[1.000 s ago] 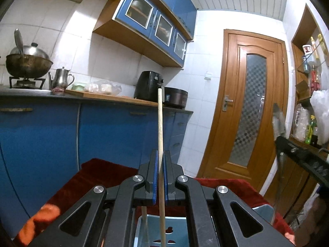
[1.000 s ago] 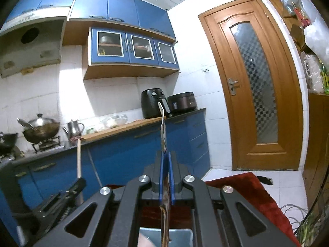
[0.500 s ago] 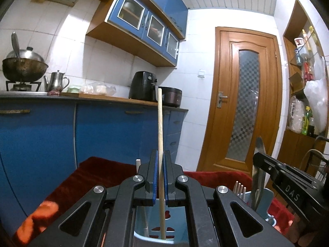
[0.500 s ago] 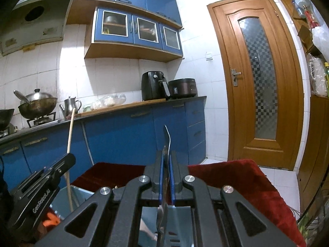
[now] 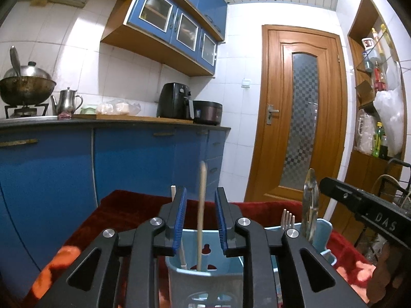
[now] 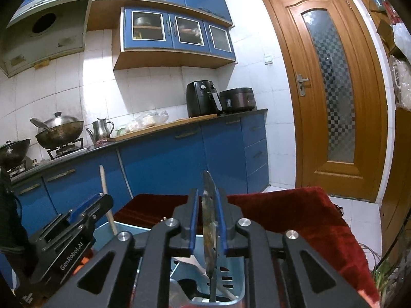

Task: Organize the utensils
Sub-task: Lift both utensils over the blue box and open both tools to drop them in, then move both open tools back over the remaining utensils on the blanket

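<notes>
We are watching our left gripper [image 5: 199,222], whose jaws have just been opening, standing clear around the wooden chopstick [image 5: 201,213] in the blue caddy [image 5: 205,274]. Our right gripper [image 6: 207,224] has been parting too, its pads off the knife [image 6: 209,228] standing in the caddy.

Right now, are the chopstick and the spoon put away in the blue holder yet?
Nearly. The wooden chopstick stands in the blue holder, and the left gripper has just been opening around it. The metal utensil is down in the holder too, between the right gripper pads, which are opening. Left: pull both grippers away.
</notes>
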The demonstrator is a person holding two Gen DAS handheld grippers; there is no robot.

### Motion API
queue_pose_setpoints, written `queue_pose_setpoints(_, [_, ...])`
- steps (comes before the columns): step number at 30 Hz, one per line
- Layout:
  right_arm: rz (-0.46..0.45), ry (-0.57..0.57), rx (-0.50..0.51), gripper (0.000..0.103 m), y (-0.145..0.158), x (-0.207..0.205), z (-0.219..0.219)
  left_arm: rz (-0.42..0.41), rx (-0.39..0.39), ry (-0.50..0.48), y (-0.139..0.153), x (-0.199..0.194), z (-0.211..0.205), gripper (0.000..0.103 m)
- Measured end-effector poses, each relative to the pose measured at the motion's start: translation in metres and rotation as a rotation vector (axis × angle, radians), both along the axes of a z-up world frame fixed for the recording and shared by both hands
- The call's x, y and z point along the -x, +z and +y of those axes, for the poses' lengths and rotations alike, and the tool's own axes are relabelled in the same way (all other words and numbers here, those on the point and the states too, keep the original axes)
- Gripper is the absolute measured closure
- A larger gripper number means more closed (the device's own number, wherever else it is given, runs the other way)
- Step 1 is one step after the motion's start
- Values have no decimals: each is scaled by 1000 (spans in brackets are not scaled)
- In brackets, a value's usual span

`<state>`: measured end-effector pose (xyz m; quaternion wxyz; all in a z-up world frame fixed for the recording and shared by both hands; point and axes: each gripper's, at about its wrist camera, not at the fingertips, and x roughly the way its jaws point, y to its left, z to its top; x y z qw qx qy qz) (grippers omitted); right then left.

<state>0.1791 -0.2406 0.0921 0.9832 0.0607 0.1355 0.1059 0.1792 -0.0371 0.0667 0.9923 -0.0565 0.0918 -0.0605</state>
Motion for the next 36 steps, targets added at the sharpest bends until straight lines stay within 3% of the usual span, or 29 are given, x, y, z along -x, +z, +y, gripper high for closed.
queue_pose_setpoints(22, [34, 55, -61, 84, 33, 70, -2, 68, 2, -52, 29, 63, 16, 80])
queue_pose_setpoints(29, [80, 97, -84, 84, 38, 99, 2, 128, 24, -64, 34, 85, 26, 80])
queue_pose_setpoints(36, [142, 85, -36, 84, 32, 127, 11, 181, -16, -51, 31, 109, 29, 80])
